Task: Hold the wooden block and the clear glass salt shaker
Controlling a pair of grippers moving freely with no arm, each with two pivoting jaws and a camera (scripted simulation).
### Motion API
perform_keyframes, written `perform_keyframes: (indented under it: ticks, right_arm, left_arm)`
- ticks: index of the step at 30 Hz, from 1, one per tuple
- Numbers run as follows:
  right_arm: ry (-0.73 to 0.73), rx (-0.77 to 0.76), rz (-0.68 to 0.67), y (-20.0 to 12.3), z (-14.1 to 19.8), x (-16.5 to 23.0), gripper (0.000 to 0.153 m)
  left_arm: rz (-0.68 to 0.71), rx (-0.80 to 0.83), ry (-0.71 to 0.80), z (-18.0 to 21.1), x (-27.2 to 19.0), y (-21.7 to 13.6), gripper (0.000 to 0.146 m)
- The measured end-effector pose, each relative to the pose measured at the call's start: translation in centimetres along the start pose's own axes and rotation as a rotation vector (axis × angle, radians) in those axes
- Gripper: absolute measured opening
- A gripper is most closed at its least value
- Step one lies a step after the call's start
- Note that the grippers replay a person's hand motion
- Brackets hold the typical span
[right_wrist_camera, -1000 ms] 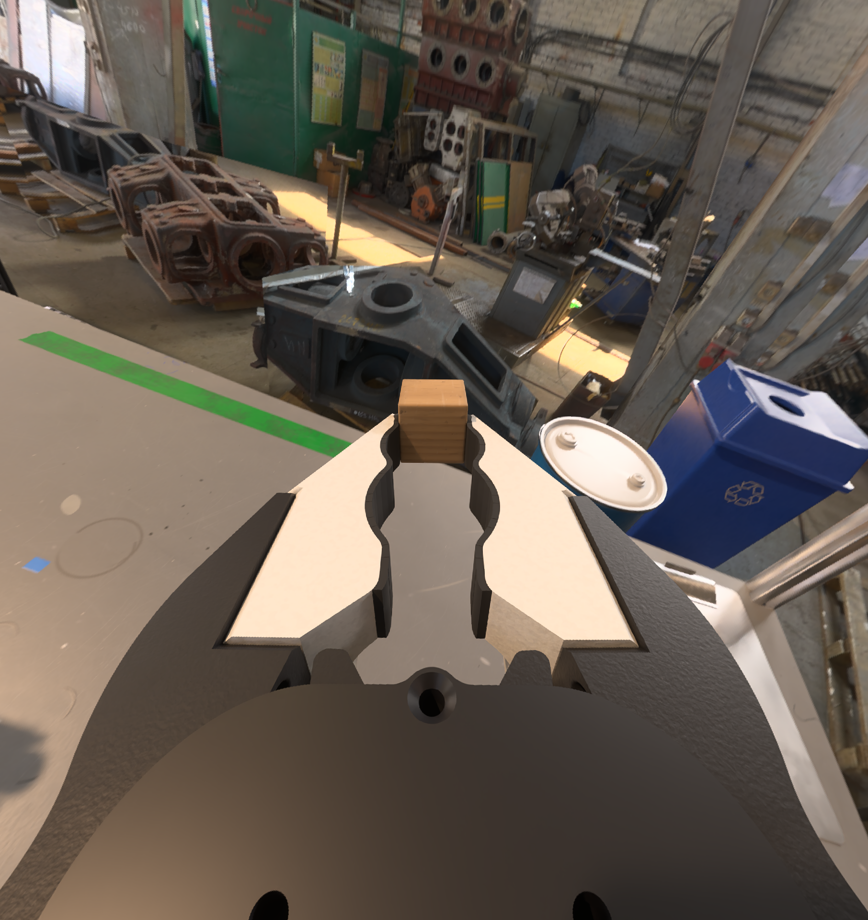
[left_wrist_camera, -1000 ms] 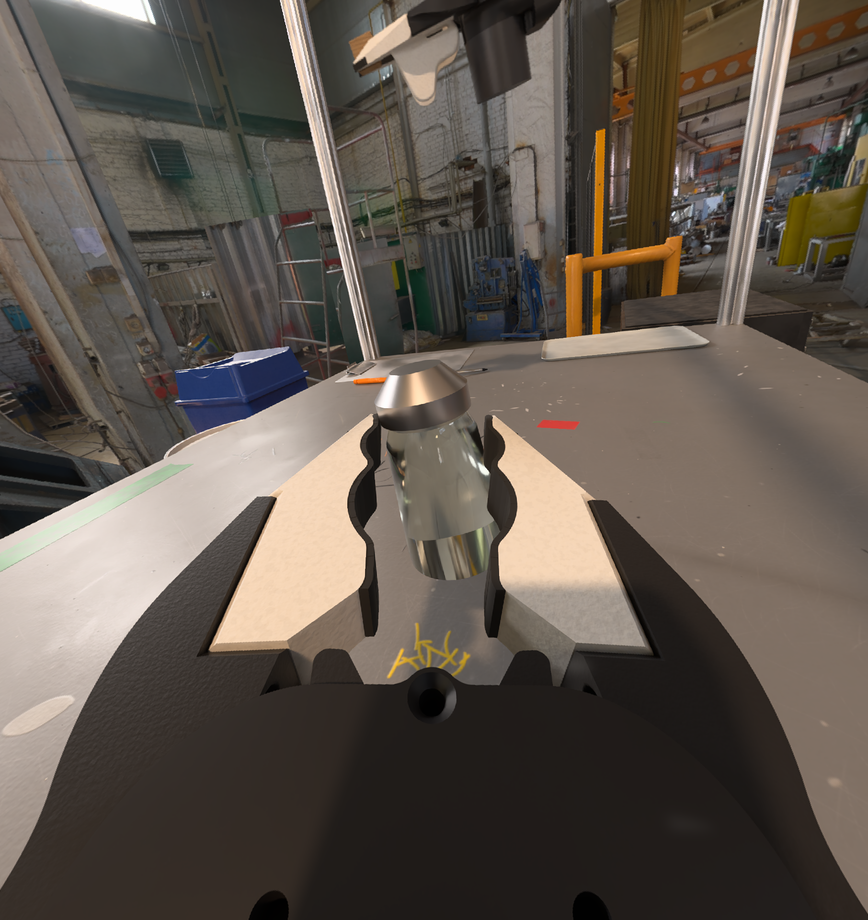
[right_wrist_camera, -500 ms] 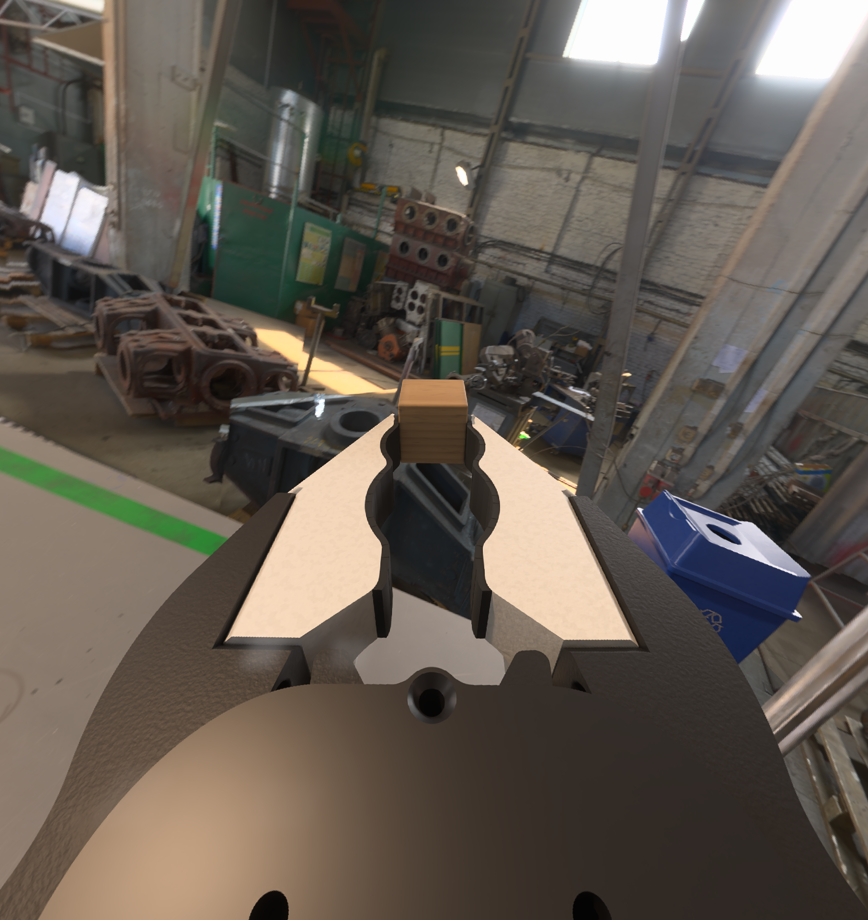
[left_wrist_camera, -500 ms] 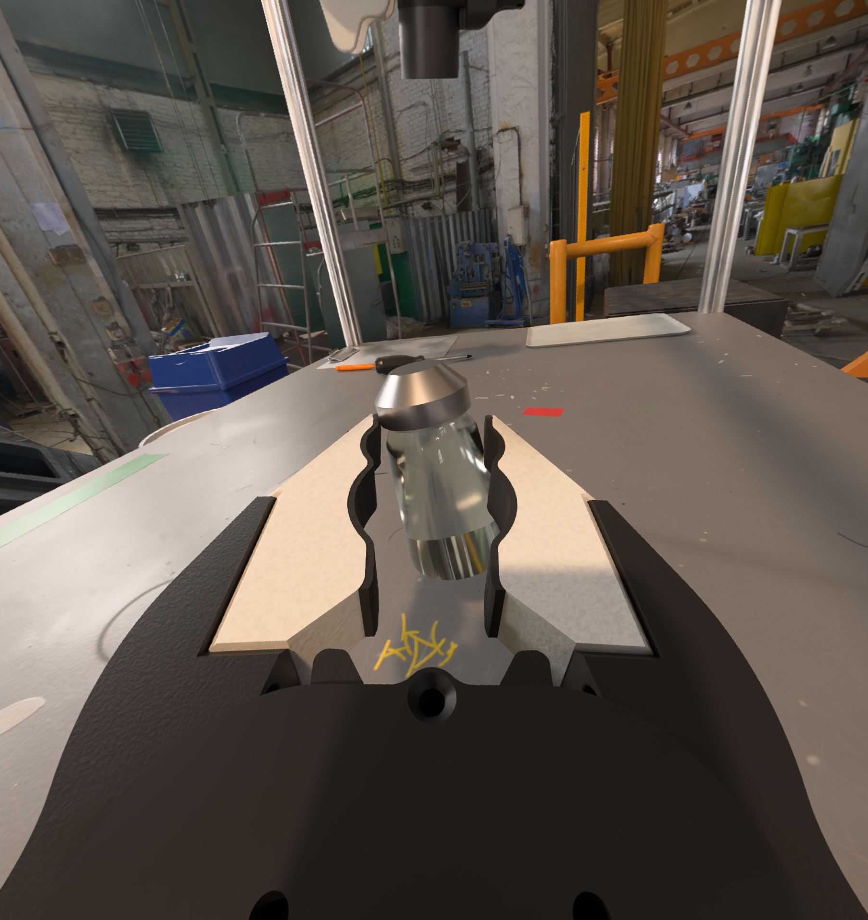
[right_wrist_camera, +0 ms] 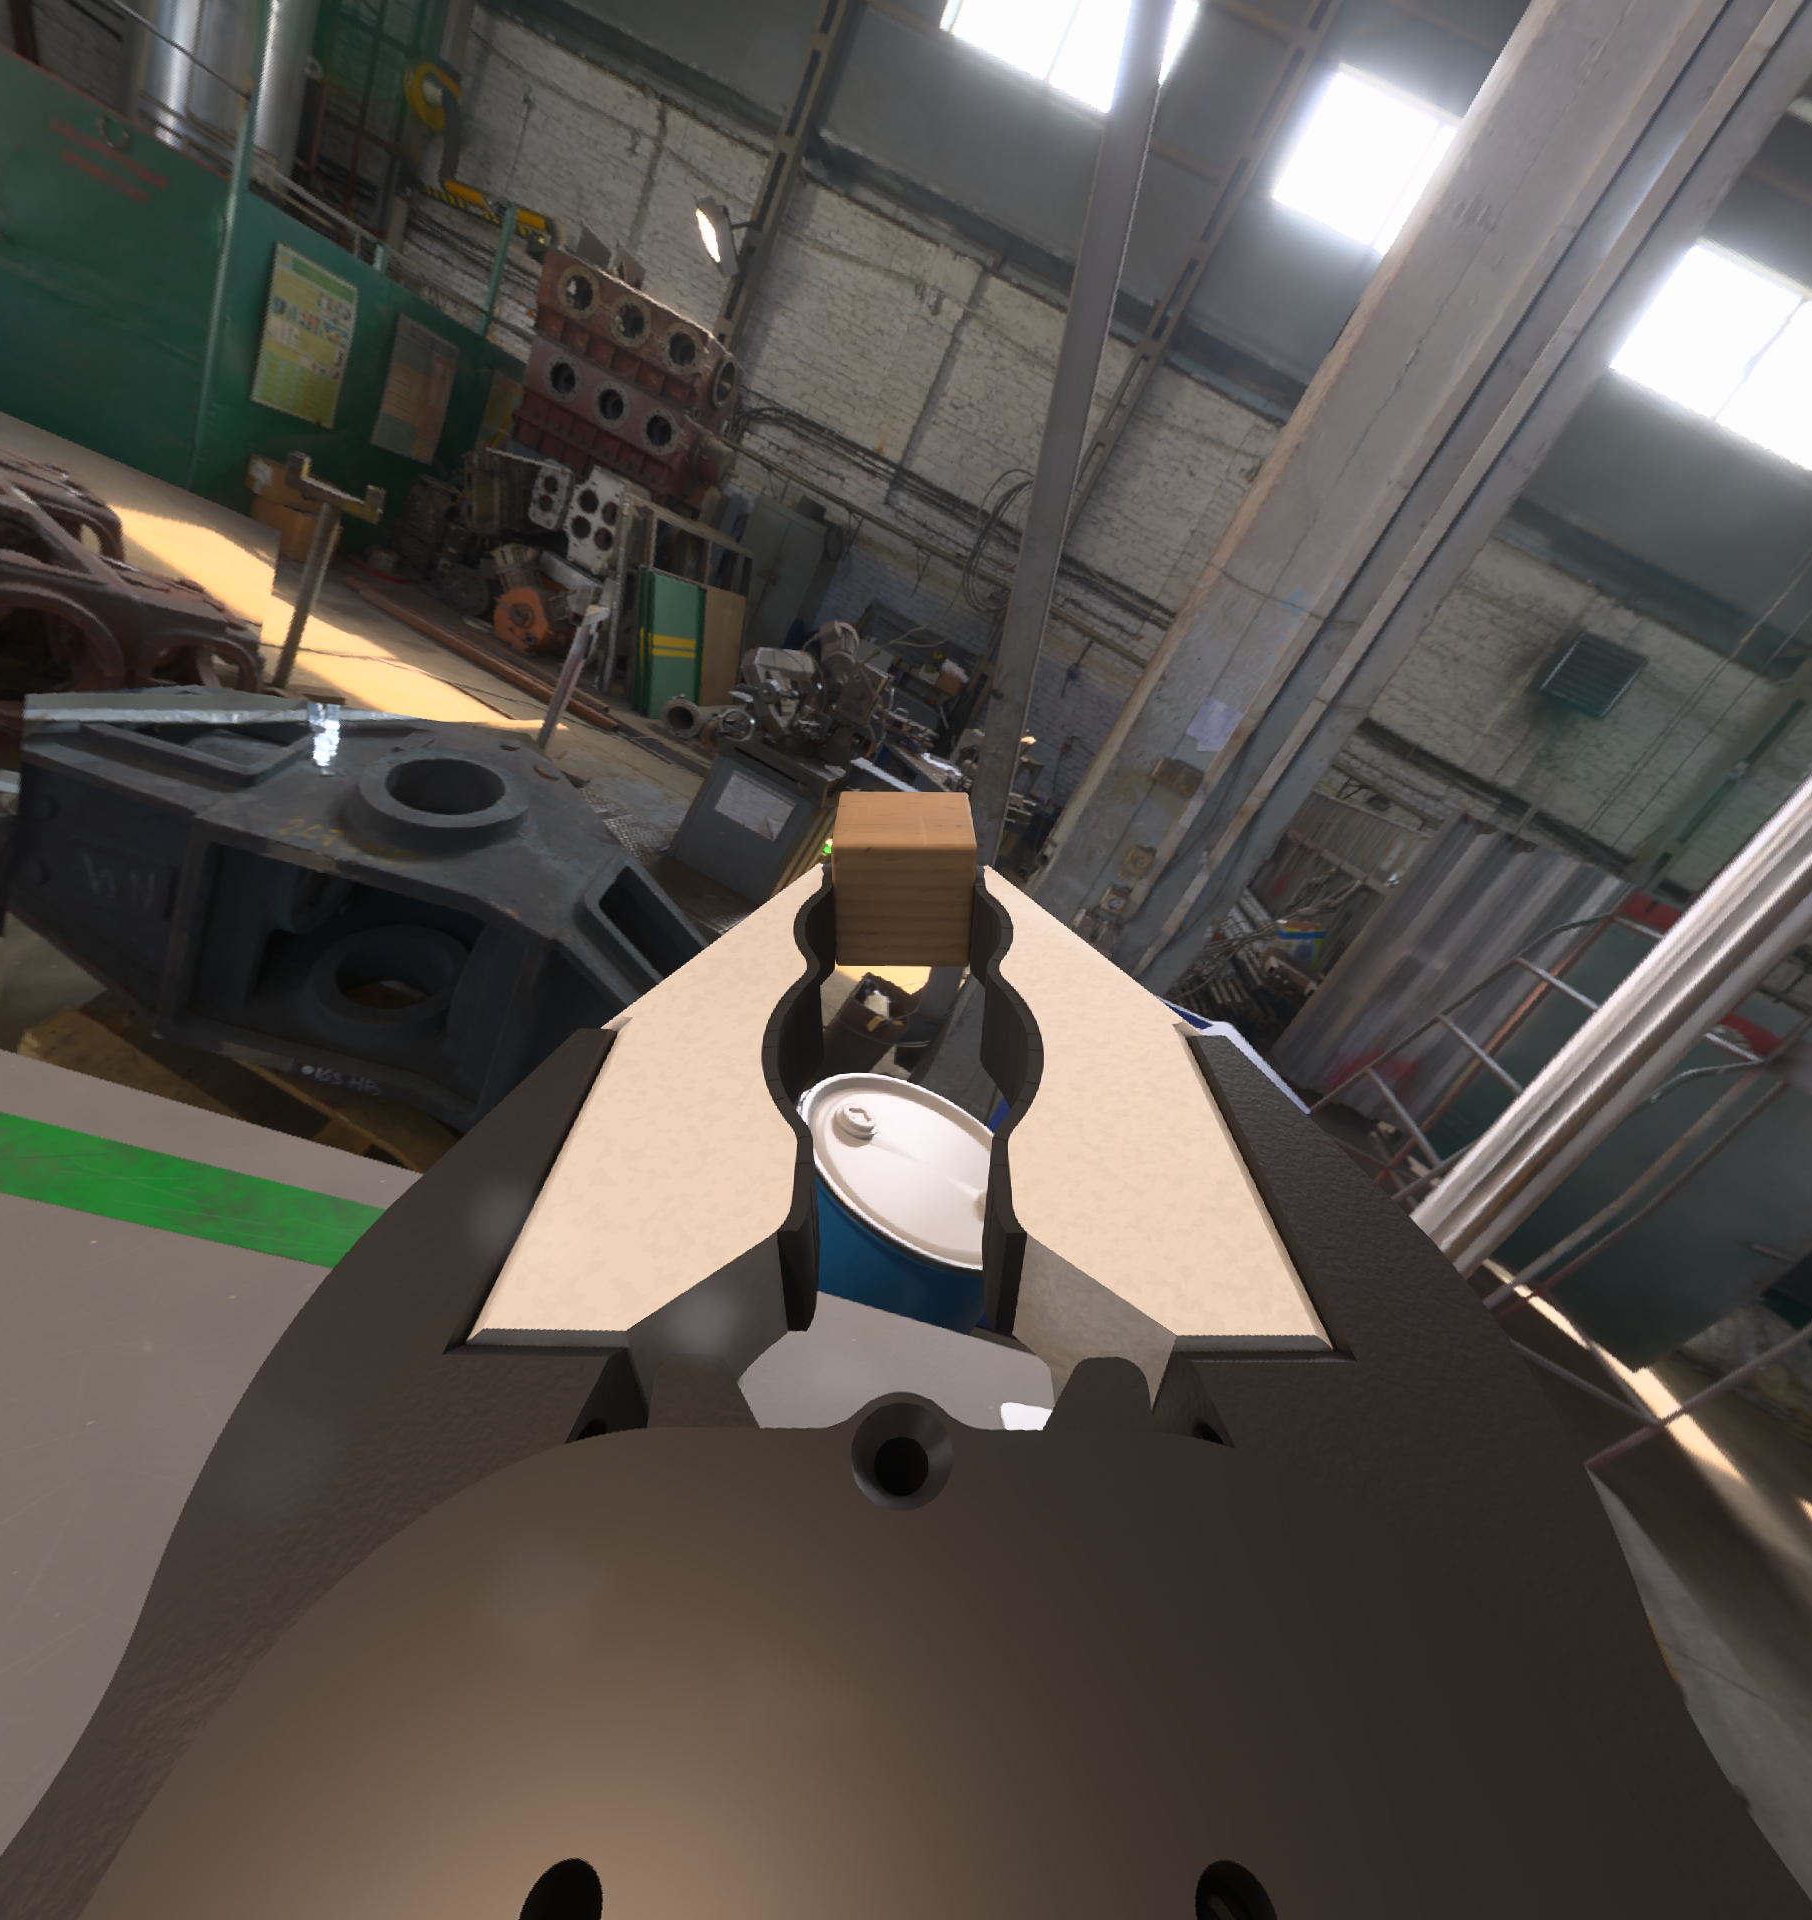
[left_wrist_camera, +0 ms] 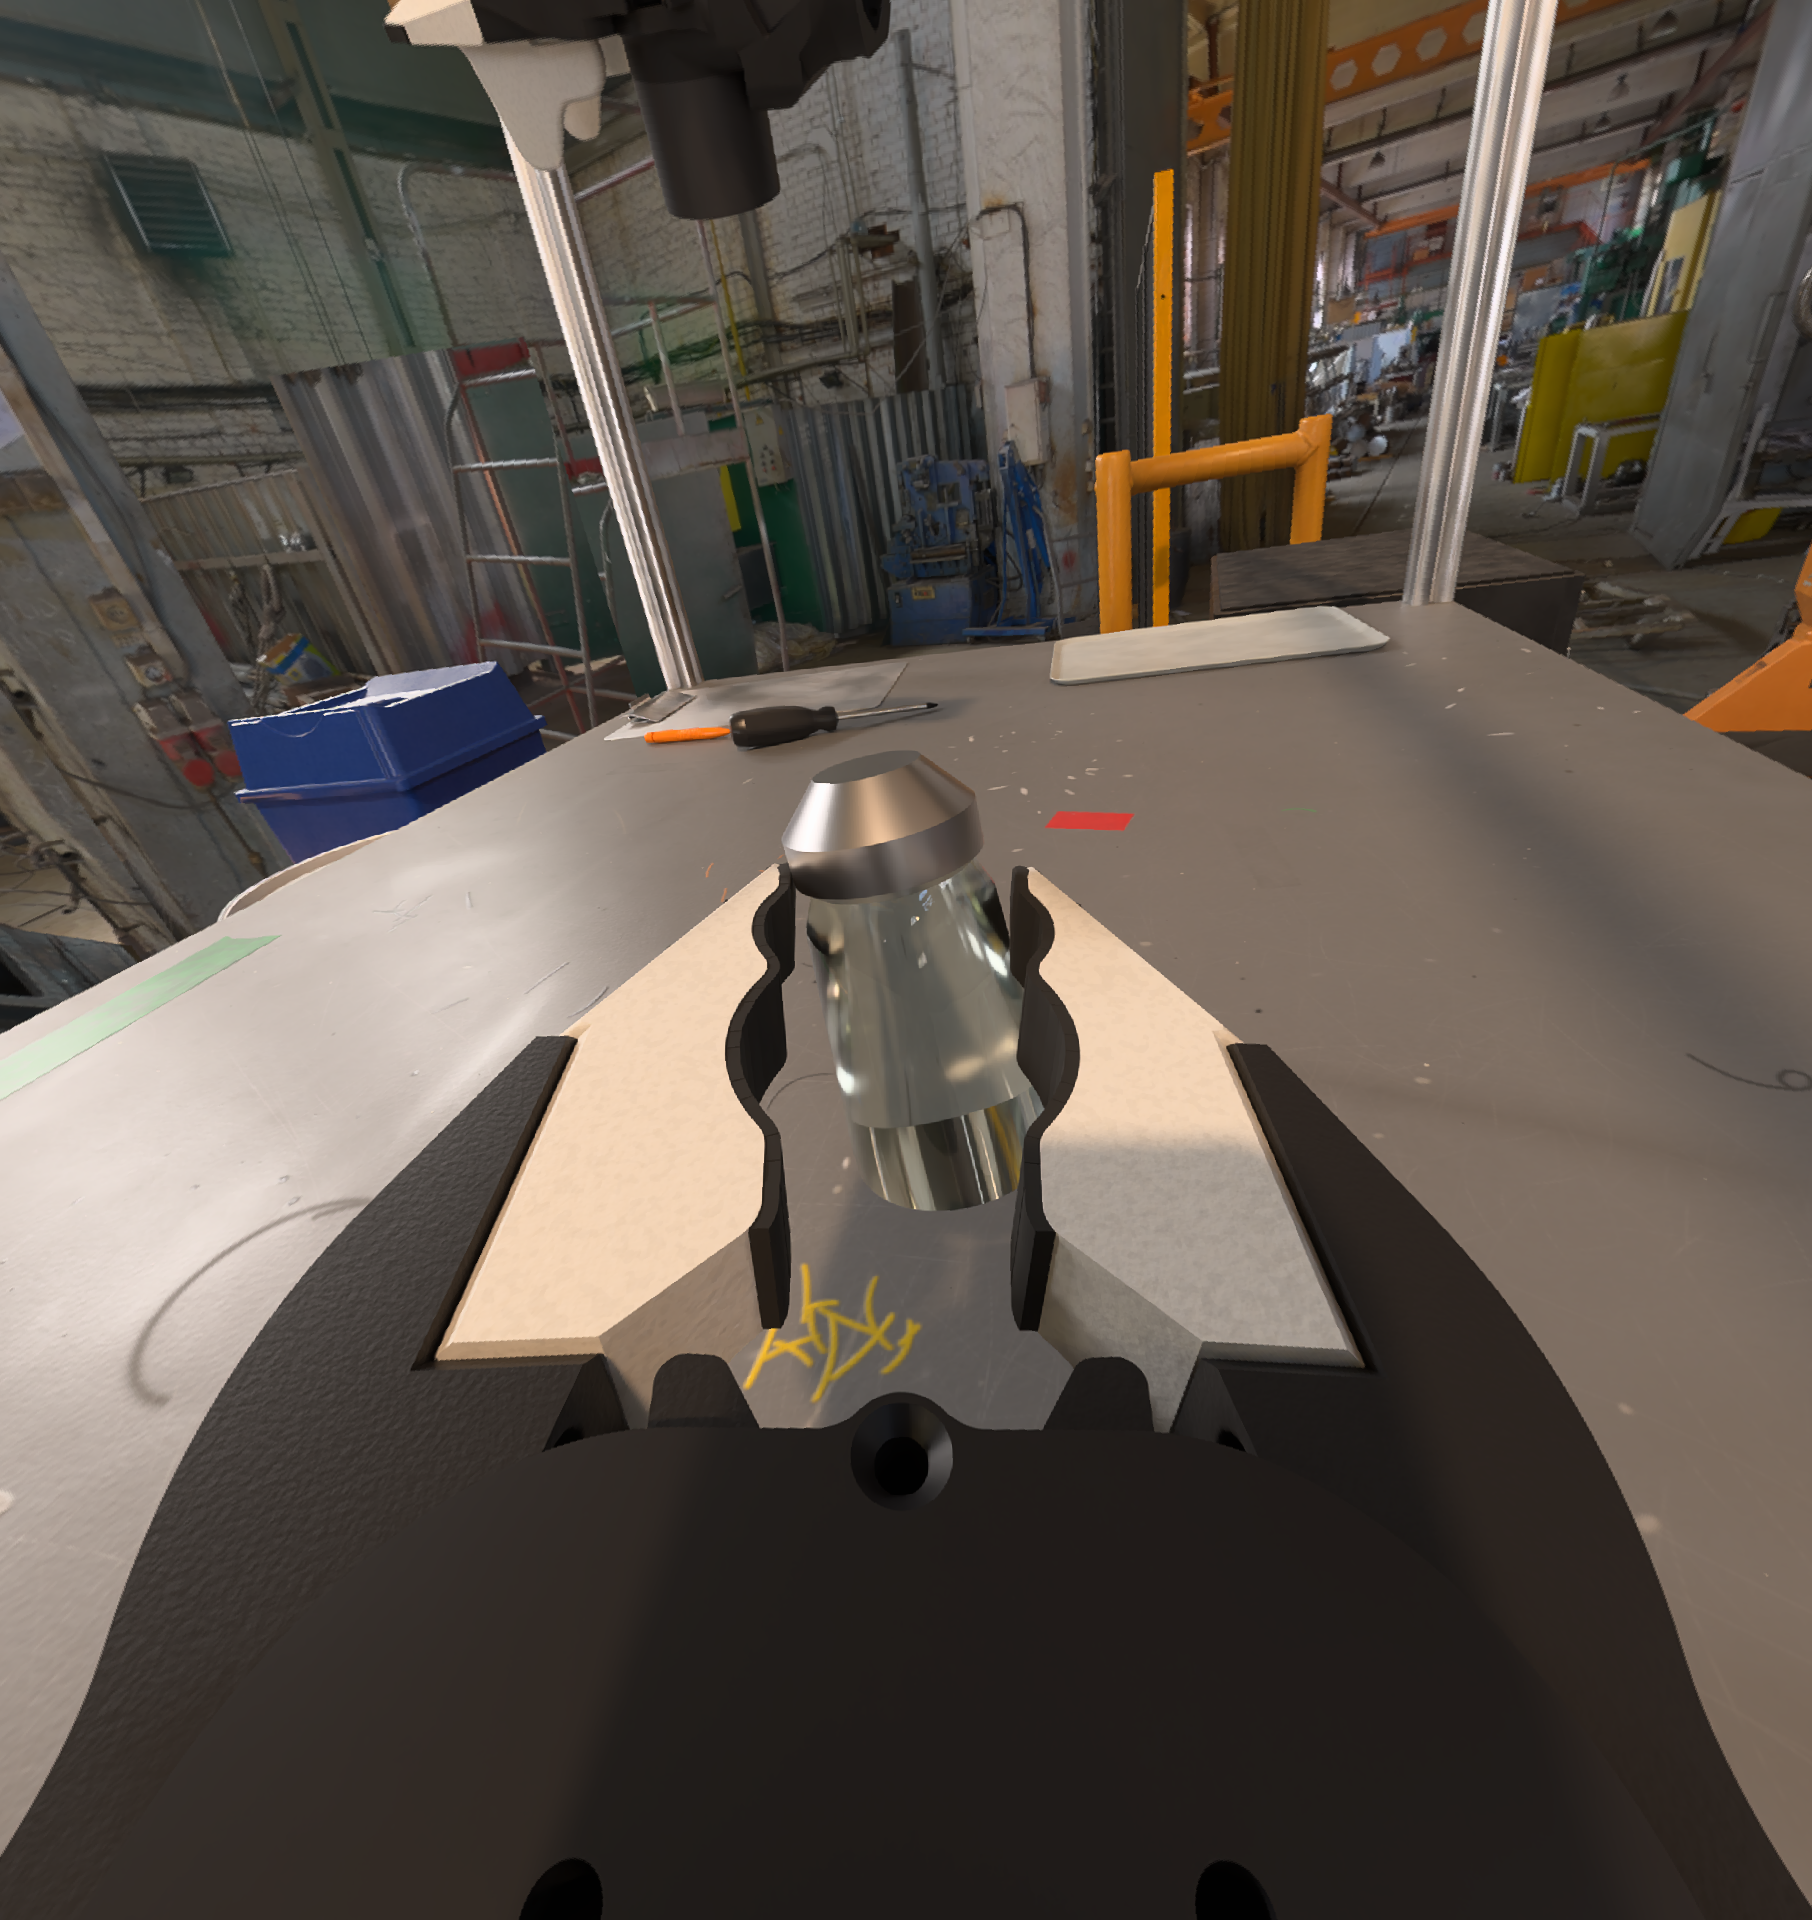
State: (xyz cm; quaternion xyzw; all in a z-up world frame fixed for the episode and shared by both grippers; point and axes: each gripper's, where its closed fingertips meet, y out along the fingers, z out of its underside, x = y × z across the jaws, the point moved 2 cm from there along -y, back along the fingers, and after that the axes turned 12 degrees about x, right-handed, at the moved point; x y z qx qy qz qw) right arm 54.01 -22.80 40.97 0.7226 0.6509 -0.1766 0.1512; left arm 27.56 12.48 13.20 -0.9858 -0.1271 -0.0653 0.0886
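In the left wrist view my left gripper is shut on the clear glass salt shaker, which has a metal cap and hangs tilted above the grey table. In the right wrist view my right gripper is shut on the wooden block, a small light-brown cube held at the fingertips, raised high over the table edge. The right gripper's underside also shows at the top of the left wrist view.
On the far part of the table lie a black-handled screwdriver, a white tray, a grey sheet and a red patch. A green tape strip runs at the left. Two metal posts rise behind.
The right gripper has risen and tilted upward with the block, so the table dropped out of its view. The left gripper has lifted slightly with the shaker; the screwdriver came into view.
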Motion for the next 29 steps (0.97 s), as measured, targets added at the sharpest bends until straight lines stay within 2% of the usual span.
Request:
perform_keyframes:
  ticks: [3, 7, 11, 14, 18, 21, 25, 28, 29]
  right_arm:
    - [0.027, -0.047, 0.013, -0.8, -1.1, -1.4, 0.025]
    - [0.208, -0.209, -0.063, -4.5, -4.6, -4.0, 0.025]
    - [0.175, -0.256, -0.043, -8.5, -7.0, -5.8, 0.025]
    - [0.171, -0.171, -0.105, -8.9, -5.6, -5.5, 0.025]
    - [0.064, 0.015, -0.271, -7.2, 0.1, -2.2, 0.025]
    - [-0.125, 0.211, -0.368, -6.1, 5.8, 1.7, 0.025]
    - [-0.569, 0.472, -0.406, -5.3, 13.0, 6.4, 0.024]
    - [-0.946, 0.594, -0.403, -4.8, 17.6, 9.1, 0.025]
    - [-1.014, 0.628, -0.416, -4.7, 18.8, 9.8, 0.025]
  left_arm:
    - [0.007, -0.005, 0.002, -0.1, -0.1, 0.0, 0.041]
    - [0.011, 0.014, 0.009, 0.1, -0.2, 0.1, 0.041]
    - [0.036, 0.024, 0.015, 0.2, -0.7, 0.4, 0.041]
    - [0.052, 0.025, 0.014, 0.2, -0.9, 0.5, 0.041]
    - [0.069, 0.007, 0.001, 0.1, -1.0, 0.4, 0.041]
    - [0.068, -0.002, -0.01, 0.1, -0.9, 0.2, 0.041]
    - [0.065, -0.003, -0.021, 0.2, -0.7, 0.1, 0.041]
    - [0.078, 0.0, -0.023, 0.2, -0.9, 0.2, 0.041]
    - [0.084, 0.003, -0.021, 0.2, -1.0, 0.2, 0.041]
